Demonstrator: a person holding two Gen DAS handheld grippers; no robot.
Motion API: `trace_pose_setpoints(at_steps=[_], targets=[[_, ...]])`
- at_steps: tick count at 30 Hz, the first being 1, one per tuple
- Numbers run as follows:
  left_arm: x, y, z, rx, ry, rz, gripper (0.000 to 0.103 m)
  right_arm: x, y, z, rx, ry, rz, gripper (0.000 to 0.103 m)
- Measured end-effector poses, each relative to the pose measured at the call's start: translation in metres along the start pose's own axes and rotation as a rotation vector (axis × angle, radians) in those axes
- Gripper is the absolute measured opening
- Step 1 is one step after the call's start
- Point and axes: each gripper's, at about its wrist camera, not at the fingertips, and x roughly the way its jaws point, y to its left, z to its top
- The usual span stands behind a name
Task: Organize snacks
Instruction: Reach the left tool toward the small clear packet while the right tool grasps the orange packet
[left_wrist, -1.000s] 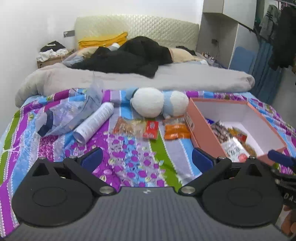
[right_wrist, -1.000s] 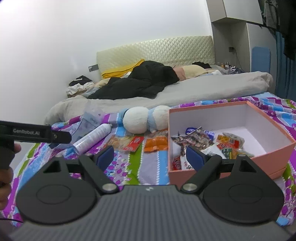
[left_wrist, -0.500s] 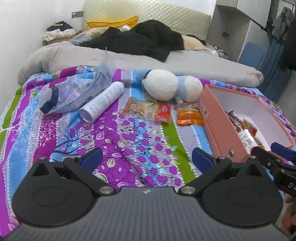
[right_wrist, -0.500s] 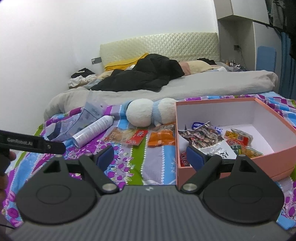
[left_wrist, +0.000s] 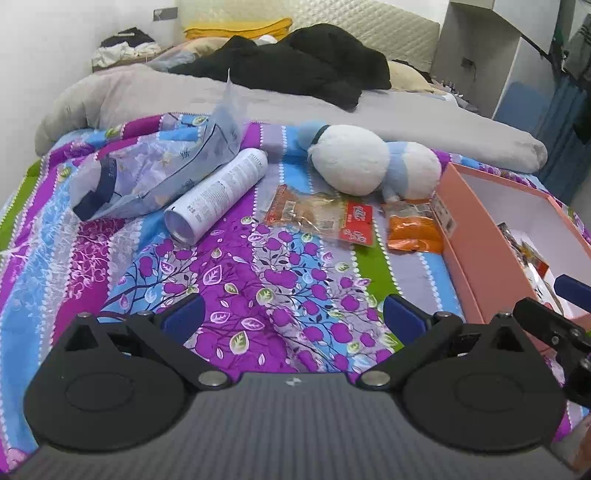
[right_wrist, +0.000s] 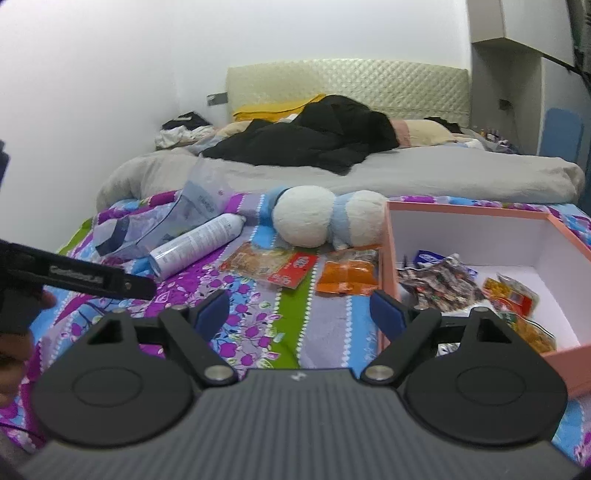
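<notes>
Two snack packets lie on the patterned bedspread: a clear-and-red packet (left_wrist: 323, 214) (right_wrist: 269, 264) and an orange packet (left_wrist: 413, 229) (right_wrist: 349, 275) beside the pink box (left_wrist: 476, 236) (right_wrist: 480, 216), which holds several snack packets (right_wrist: 443, 280). My left gripper (left_wrist: 291, 314) hovers open over the bedspread, short of the packets, with nothing between its fingers. My right gripper (right_wrist: 299, 312) is open too, near the box's left wall, empty. The left gripper's finger (right_wrist: 81, 277) shows at the left edge of the right wrist view.
A white spray can (left_wrist: 218, 192) and a clear plastic bag (left_wrist: 155, 173) lie left of the packets. A white-and-blue plush toy (left_wrist: 369, 158) rests behind them. A grey duvet (left_wrist: 332, 107) with black clothes (left_wrist: 295, 62) covers the far half of the bed.
Both grippers have moved forward and lower toward the bedspread; the packets, can and box now look larger and nearer. Both grippers stay open and empty.
</notes>
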Motion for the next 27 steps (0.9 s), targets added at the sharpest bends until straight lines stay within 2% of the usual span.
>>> trace_pose_setpoints(at_steps=[2, 5, 7, 10, 13, 18, 20, 22, 27], targets=[[0.010, 0.007, 0.002, -0.026, -0.011, -0.002, 0.103, 0.008, 0.004, 0.002, -0.014, -0.008, 0.020, 0.084], [0.027, 0.020, 0.006, -0.078, -0.024, -0.043, 0.103, 0.026, 0.009, 0.004, -0.031, -0.003, 0.041, 0.084], [0.039, 0.026, 0.009, -0.096, -0.045, -0.062, 0.103, 0.042, 0.013, 0.003, -0.055, 0.013, 0.039, 0.077], [0.059, 0.028, 0.016, -0.086, -0.048, -0.078, 0.103, 0.067, 0.017, 0.000, -0.082, 0.039, 0.016, 0.077], [0.083, 0.030, 0.024, -0.110, -0.038, -0.133, 0.102, 0.092, 0.019, -0.002, -0.096, 0.055, -0.031, 0.076], [0.132, 0.032, 0.035, -0.189, 0.023, -0.236, 0.102, 0.131, 0.021, -0.004, -0.121, 0.075, -0.121, 0.076], [0.150, 0.032, 0.039, -0.239, 0.035, -0.279, 0.102, 0.147, 0.021, -0.004, -0.160, 0.099, -0.163, 0.066], [0.167, 0.030, 0.040, -0.285, 0.053, -0.314, 0.101, 0.162, 0.018, -0.004, -0.183, 0.112, -0.195, 0.066], [0.217, 0.038, 0.036, -0.495, 0.164, -0.402, 0.092, 0.193, 0.014, -0.004, -0.245, 0.144, -0.245, 0.066]])
